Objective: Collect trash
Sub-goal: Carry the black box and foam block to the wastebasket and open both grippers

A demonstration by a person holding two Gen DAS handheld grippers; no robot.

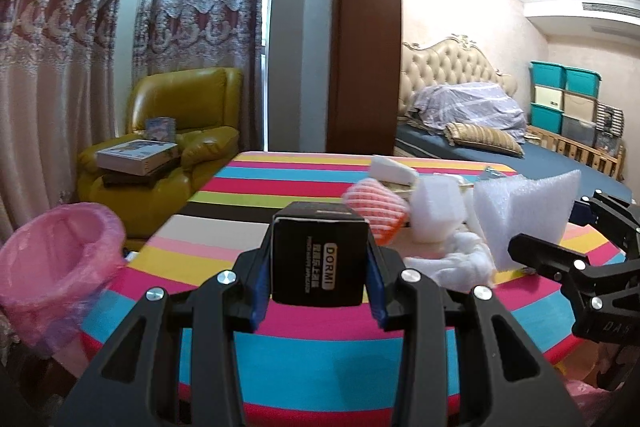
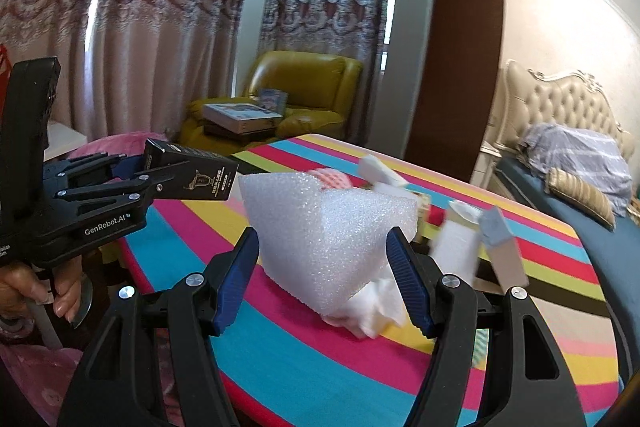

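Left gripper is clamped tight on a black box, right gripper pinches white foam about half open, both above the striped table. Only the left view shows the pink-lined bin; only the right shows a hand.

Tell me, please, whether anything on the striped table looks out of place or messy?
Yes. At the far right of the striped table, scraps lie jumbled: a pink foam fruit net, white foam pieces and crumpled tissue, piled against each other rather than binned.
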